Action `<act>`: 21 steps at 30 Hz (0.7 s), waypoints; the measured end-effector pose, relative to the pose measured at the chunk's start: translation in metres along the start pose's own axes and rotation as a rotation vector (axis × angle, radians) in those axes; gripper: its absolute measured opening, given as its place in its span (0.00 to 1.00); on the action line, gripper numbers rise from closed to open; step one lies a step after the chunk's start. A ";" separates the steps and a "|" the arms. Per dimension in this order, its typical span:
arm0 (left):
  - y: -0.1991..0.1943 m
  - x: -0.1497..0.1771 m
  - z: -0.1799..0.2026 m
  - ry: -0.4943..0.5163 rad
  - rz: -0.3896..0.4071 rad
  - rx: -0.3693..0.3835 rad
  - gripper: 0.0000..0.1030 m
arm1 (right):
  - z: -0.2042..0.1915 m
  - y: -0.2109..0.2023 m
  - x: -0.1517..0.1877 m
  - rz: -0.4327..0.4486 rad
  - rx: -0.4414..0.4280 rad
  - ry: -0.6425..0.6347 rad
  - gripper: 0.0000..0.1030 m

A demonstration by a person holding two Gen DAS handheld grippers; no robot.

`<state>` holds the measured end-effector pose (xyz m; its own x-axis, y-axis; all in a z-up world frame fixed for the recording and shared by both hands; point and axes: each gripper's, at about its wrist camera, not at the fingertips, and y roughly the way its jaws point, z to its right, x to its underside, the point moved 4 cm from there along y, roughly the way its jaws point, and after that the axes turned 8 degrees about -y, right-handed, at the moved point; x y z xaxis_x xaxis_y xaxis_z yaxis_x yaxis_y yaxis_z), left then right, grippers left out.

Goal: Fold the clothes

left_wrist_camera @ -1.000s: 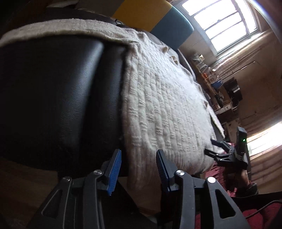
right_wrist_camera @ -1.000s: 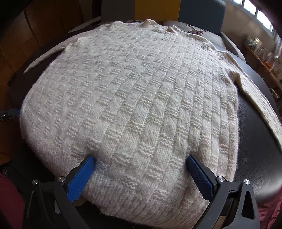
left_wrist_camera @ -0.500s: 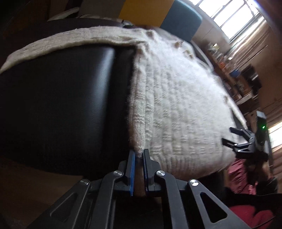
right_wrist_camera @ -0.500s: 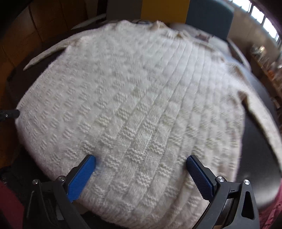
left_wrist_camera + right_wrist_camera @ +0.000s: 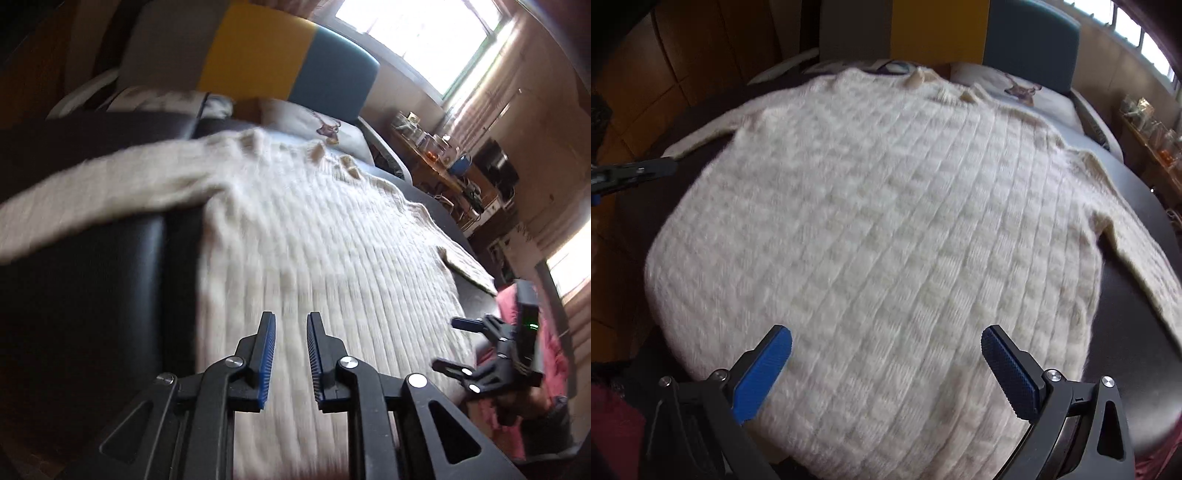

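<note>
A cream knitted sweater (image 5: 886, 221) lies flat, collar away from me, on a black leather surface (image 5: 1137, 332). Its sleeves spread out to the sides, one at the left (image 5: 92, 192) and one at the right (image 5: 1145, 266). My right gripper (image 5: 886, 332) hovers wide open over the near hem with nothing between its blue pads. In the left wrist view it (image 5: 445, 343) stands at the sweater's right edge. My left gripper (image 5: 291, 314) is open by a narrow gap above the sweater (image 5: 314, 240), holding nothing. The right wrist view shows it (image 5: 665, 168) off the left side, near the cuff.
A chair back (image 5: 258, 55) in grey, yellow and teal stands behind the collar, with a deer-print pillow (image 5: 321, 125) before it. A cluttered shelf (image 5: 436, 144) runs along the right wall under a window. Wooden floor (image 5: 683, 74) shows at the left.
Half a second ago my left gripper was shut on the sweater's near left hem corner. It has since let go, parted slightly and swung up over the sweater. The right gripper stayed wide open and rose a little.
</note>
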<state>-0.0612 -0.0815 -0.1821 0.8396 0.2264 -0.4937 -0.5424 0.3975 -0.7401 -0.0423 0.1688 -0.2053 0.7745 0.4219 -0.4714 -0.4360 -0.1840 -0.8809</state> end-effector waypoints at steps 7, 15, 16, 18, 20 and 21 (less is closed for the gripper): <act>0.067 -0.070 -0.012 -0.041 -0.002 -0.047 0.16 | 0.041 0.028 -0.025 -0.028 0.089 0.086 1.00; 0.079 -0.058 -0.051 -0.120 -0.001 -0.170 0.13 | 0.059 0.033 -0.002 0.022 0.064 0.159 1.00; 0.080 -0.059 -0.048 -0.115 -0.005 -0.188 0.13 | 0.060 0.031 -0.002 0.024 0.049 0.164 1.00; 0.079 -0.065 -0.036 -0.103 -0.014 -0.210 0.13 | 0.065 0.025 -0.002 0.035 0.015 0.182 1.00; 0.075 -0.068 -0.016 -0.085 -0.002 -0.171 0.14 | 0.081 0.006 0.005 0.087 -0.055 0.268 1.00; 0.074 -0.069 -0.004 -0.068 0.000 -0.152 0.17 | 0.096 -0.007 0.011 0.133 -0.076 0.333 1.00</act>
<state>-0.1592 -0.0713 -0.2047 0.8367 0.2883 -0.4656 -0.5363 0.2592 -0.8033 -0.0745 0.2594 -0.2000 0.8255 0.0802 -0.5587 -0.5173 -0.2887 -0.8057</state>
